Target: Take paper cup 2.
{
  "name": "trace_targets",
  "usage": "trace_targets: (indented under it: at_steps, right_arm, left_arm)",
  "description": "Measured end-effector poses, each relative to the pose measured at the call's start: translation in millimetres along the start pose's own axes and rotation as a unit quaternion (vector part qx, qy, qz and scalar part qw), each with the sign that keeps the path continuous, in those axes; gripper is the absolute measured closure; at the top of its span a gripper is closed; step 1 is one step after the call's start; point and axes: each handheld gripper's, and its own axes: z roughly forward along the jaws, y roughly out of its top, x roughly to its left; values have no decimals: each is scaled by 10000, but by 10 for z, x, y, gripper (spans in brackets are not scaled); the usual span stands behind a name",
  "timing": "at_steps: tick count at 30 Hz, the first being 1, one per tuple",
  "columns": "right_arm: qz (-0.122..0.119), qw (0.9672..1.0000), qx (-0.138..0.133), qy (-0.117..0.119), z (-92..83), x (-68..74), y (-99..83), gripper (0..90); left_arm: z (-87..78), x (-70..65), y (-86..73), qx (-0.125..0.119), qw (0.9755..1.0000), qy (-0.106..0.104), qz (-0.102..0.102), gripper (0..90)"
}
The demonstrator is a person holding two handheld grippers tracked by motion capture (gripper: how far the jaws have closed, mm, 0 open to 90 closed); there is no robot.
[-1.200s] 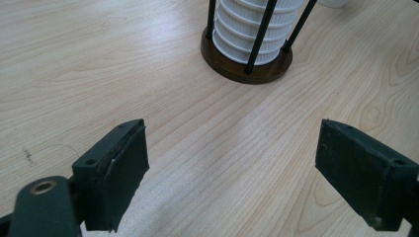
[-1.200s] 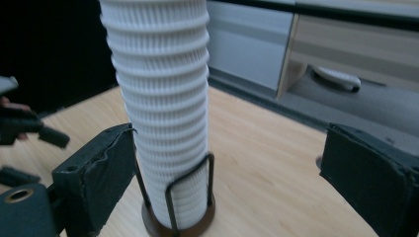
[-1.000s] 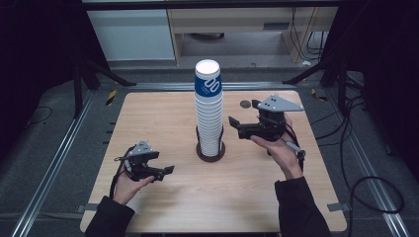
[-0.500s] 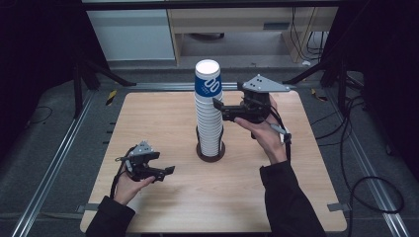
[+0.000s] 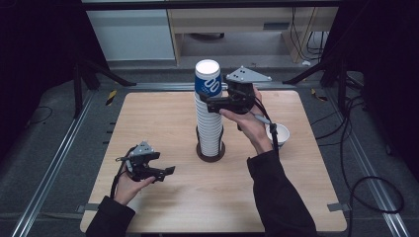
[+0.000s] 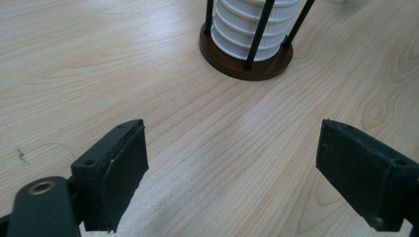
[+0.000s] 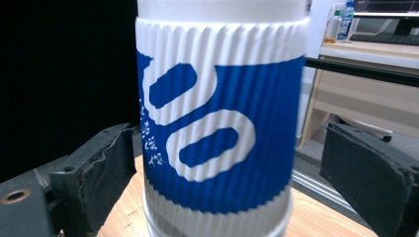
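**Right gripper lining up on the top cup**

I'm holding the right gripper [image 5: 213, 102] at the top cup [image 5: 208, 79] of the stack [image 5: 209, 123], jaws spread either side, not pinching. My left gripper [image 5: 168, 171] is sitting low over the wooden table [image 5: 148, 123], jaws wide apart on nothing. A small white bowl [image 5: 279, 133] is sitting right of the stack. The room around is dark, with a desk [image 5: 237, 19] behind.

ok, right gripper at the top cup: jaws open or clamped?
Open. In the right gripper view, the right gripper has its jaws either side of the blue-and-white top cup, with visible gaps between both pads and the cup wall.
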Motion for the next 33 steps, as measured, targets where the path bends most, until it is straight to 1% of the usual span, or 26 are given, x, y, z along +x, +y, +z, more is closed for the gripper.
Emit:
trace_targets:
  at_steps: [3,8,12,16,22,24,25,28,33]
  right_arm:
    - [11,10000,52,-15,80,4,-24,78]
    - [54,10000,51,-2,186,9,-51,105]
    - [59,10000,73,31,241,11,-64,127]
    - [10,10000,82,30,274,30,-81,164]
    - [2,10000,73,18,265,37,-73,173]
    - [-49,9999,87,20,260,37,-64,176]
    - [-37,10000,53,11,256,41,-55,178]
    - [-42,10000,-58,39,226,41,-2,180]
    - [-98,9999,-105,49,179,50,113,186]
  left_arm:
    - [0,-3,1,-4,10000,1,7,119]
    - [2,-7,1,-4,10000,-9,17,118]
    - [1,-7,1,-7,10000,-11,17,119]
    - [4,-9,1,0,10000,-22,20,118]
    - [1,-10,1,-4,10000,-19,17,118]
    - [1,-9,1,-6,10000,-20,16,118]
    - [2,-10,1,-3,10000,-20,19,119]
    - [2,-11,1,-5,10000,-21,20,118]
    - [3,-15,2,-4,10000,-18,31,118]
